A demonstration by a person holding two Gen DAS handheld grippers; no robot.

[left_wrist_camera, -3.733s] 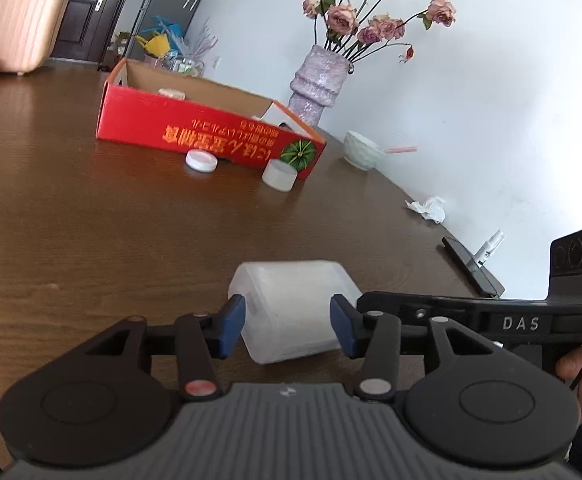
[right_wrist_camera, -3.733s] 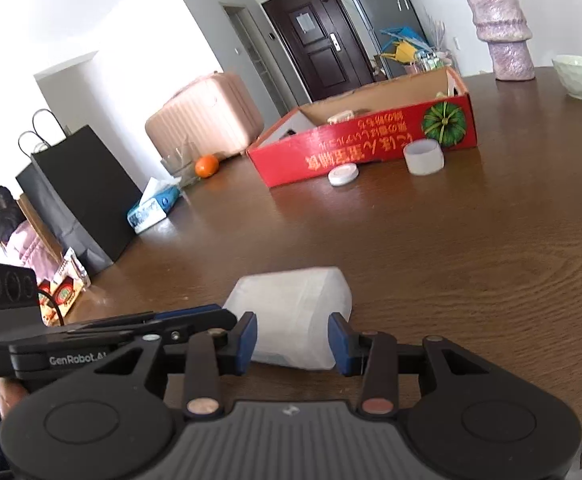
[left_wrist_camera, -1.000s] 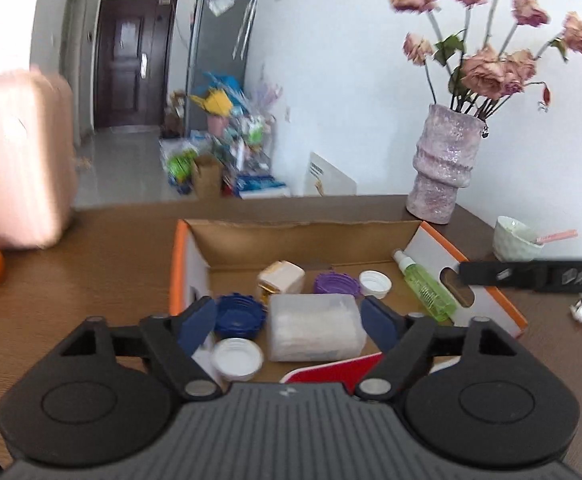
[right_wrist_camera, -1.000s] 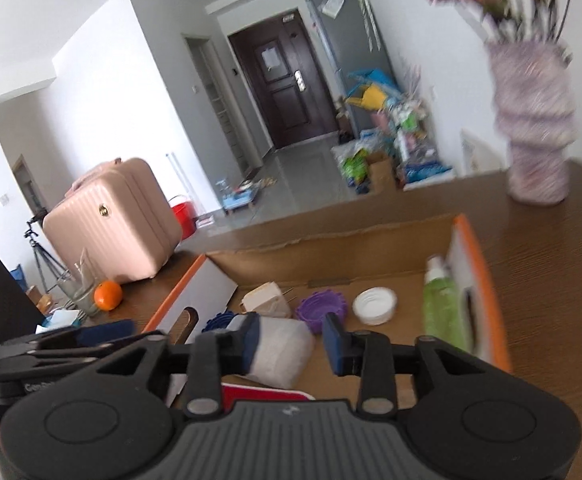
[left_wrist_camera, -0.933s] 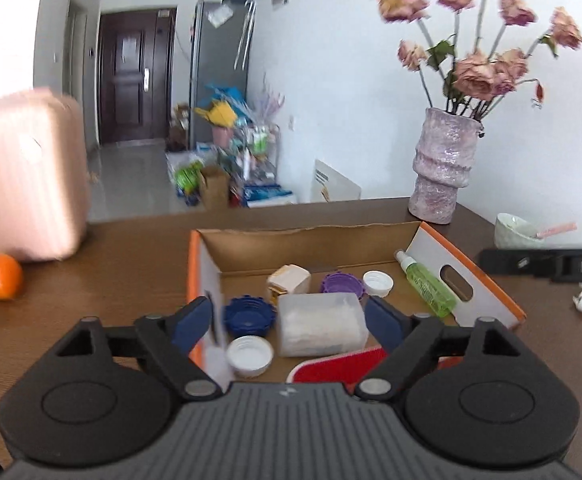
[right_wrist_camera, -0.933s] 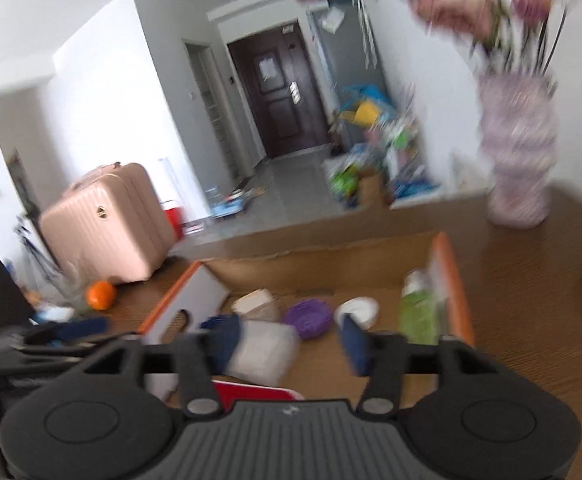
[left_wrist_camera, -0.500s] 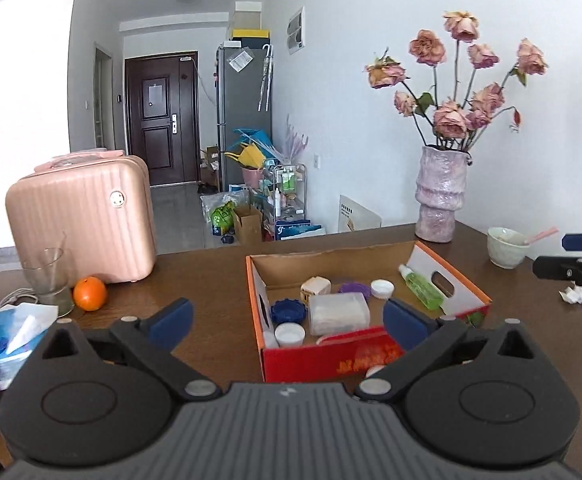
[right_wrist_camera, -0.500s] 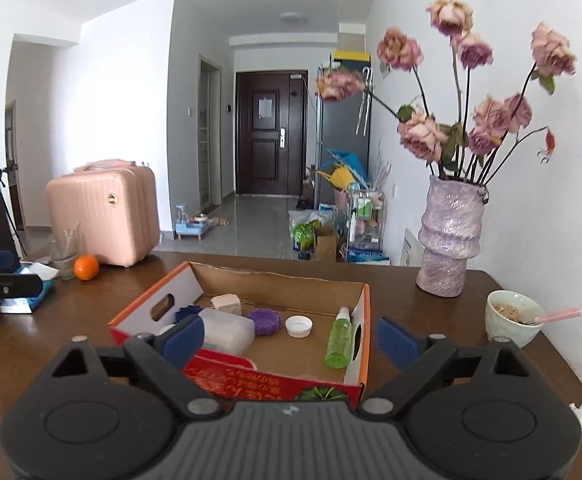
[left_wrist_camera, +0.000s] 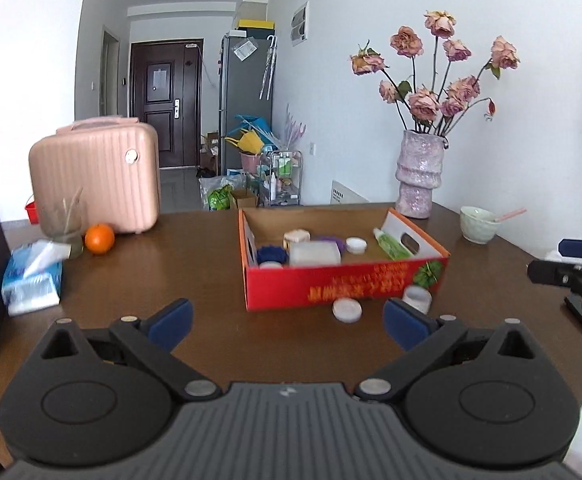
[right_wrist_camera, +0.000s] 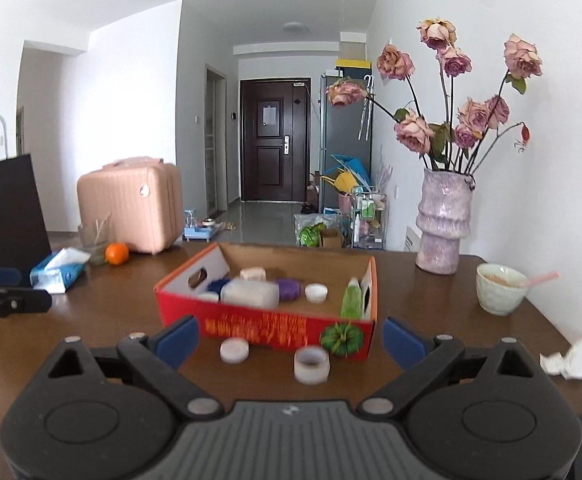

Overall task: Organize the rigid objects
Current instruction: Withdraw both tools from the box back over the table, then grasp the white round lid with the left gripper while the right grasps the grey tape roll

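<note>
The red cardboard box stands mid-table. A frosted white container lies inside it among a green bottle, a blue lid and a white cap. On the table before the box sit a flat white lid and a small white cup. My left gripper is open and empty, well short of the box. The jaws of my right gripper are opening, with nothing between them.
A vase of dried roses and a bowl with a pink spoon stand at the back right, and a crumpled tissue lies nearer. To the left are an orange, a tissue pack, a pink suitcase and a black bag.
Both grippers have let go of the frosted container, which stays in the box. Both have drawn back from the box with jaws spread wide, so the loose lid and cup now show.
</note>
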